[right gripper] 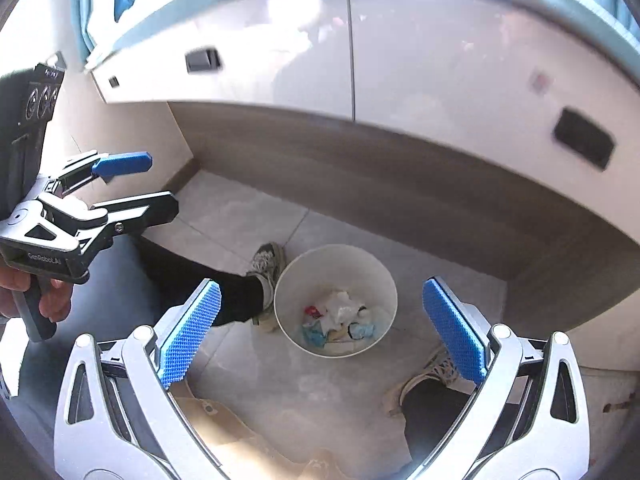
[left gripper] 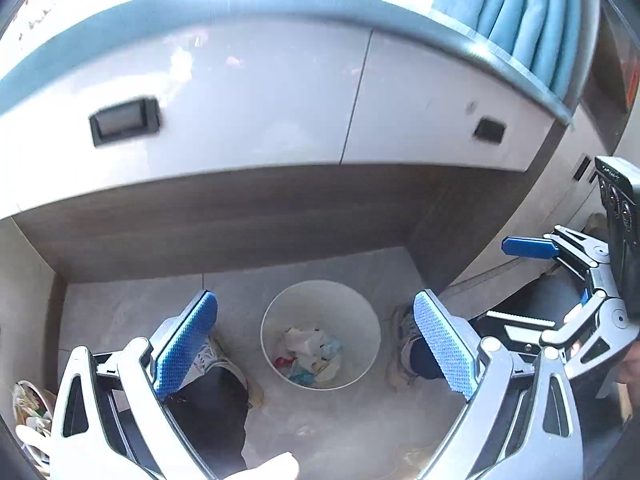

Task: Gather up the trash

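Note:
A white round waste bin (left gripper: 362, 312) stands on the grey tiled floor under a desk, with crumpled paper, wrappers and blue scraps (left gripper: 310, 354) inside. It also shows in the right wrist view (right gripper: 292, 280), with the same trash (right gripper: 340, 320). My left gripper (left gripper: 316, 344) is open and empty, held high above the bin. My right gripper (right gripper: 322, 334) is open and empty, also high above the bin. Each gripper shows in the other's view: the right one (left gripper: 536, 280) at the right edge, the left one (right gripper: 136, 184) at the left.
The person's shoes (right gripper: 266, 264) and dark trouser legs (left gripper: 216, 400) stand on either side of the bin. White drawers with dark handles (left gripper: 124, 120) overhang the desk recess. A bowl with leftovers (left gripper: 30, 412) sits at lower left. Blue curtain (left gripper: 520, 12) hangs at top right.

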